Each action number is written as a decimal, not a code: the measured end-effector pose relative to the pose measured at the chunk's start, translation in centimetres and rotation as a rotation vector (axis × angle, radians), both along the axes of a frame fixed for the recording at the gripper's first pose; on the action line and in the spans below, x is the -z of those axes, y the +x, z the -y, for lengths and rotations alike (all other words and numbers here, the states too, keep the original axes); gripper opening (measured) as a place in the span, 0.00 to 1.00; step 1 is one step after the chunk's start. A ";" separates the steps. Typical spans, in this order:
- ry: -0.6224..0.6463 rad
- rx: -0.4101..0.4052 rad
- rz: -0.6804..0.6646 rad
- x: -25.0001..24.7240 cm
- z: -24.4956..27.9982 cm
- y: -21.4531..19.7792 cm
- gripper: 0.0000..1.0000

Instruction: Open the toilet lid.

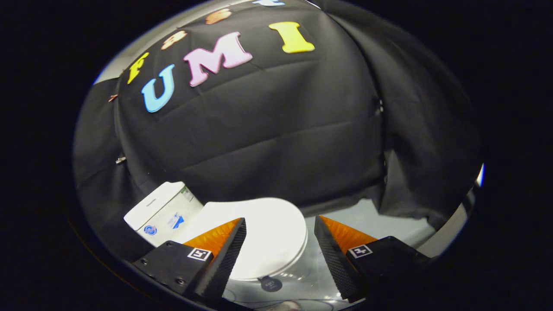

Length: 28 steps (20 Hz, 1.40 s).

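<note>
The toilet lid (263, 233) was still down; the hand-held gripper (280, 229) hung above it with its fingers spread wide, holding nothing.

This looked like the start, the reaching step; the white lid lay flat on the bowl, partly between the fingers and just ahead of them, with the white tank (162, 211) behind it; next the fingers would likely need to go down to the lid's front edge, catch it, and tip it up toward the tank; the lid looked smooth and could slip; the pale floor (371, 220) lay beside the toilet; black cloth (276, 129) hung all around as the wall.
</note>
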<state>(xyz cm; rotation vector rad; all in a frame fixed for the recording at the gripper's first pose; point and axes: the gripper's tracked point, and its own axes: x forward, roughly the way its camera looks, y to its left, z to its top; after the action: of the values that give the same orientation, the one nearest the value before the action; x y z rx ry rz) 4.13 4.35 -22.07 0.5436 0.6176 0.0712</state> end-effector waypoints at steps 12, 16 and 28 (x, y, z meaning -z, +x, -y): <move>0.370 -0.088 -0.513 14.1 -8.3 -9.3 0.99; 0.371 -0.157 -0.491 14.3 -10.5 -9.5 0.93; 0.397 -0.205 -0.493 14.3 -9.6 -9.2 0.33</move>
<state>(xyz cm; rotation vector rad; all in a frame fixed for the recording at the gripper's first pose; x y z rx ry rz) -5.08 13.91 -36.41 0.8922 1.1523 0.2624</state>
